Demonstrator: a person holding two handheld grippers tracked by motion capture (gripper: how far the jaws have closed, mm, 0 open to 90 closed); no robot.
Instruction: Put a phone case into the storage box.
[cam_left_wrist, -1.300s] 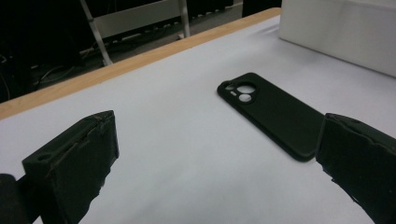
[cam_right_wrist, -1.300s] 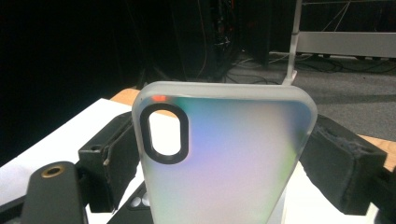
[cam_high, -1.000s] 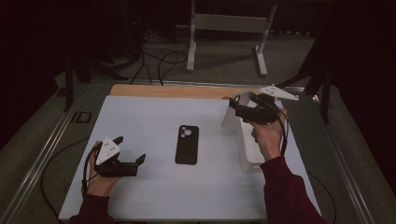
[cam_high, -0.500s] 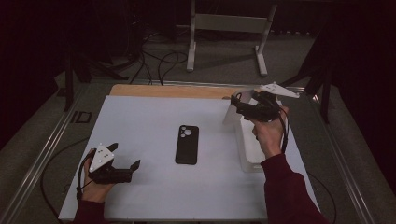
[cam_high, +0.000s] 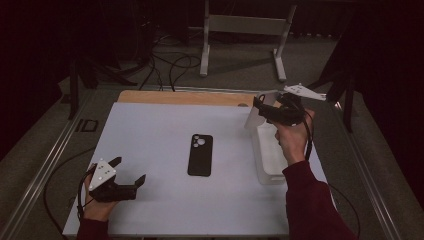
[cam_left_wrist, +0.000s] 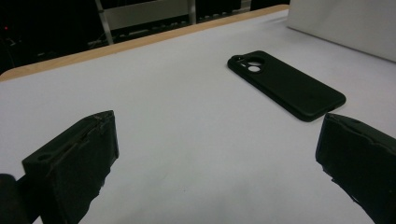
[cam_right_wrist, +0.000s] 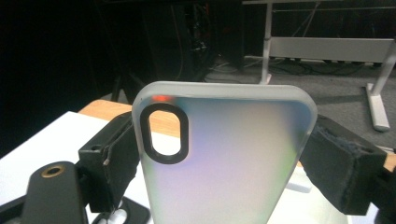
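Since a moment ago the left claw (cam_high: 129, 172) has slid back toward the worktop's (cam_high: 150, 135) near corner, spread wide and aimed at the black phone (cam_high: 200, 154). Over the white tray (cam_high: 270, 160), the right claw (cam_high: 260, 107) pinches a frosted case (cam_right_wrist: 224, 154) upright, probably ready for fitting.

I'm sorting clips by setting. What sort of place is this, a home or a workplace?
Most likely a lab or recording studio: a bare white table with only a black phone, dark curtained surroundings, loose cables on the grey carpet, and a metal stand behind.
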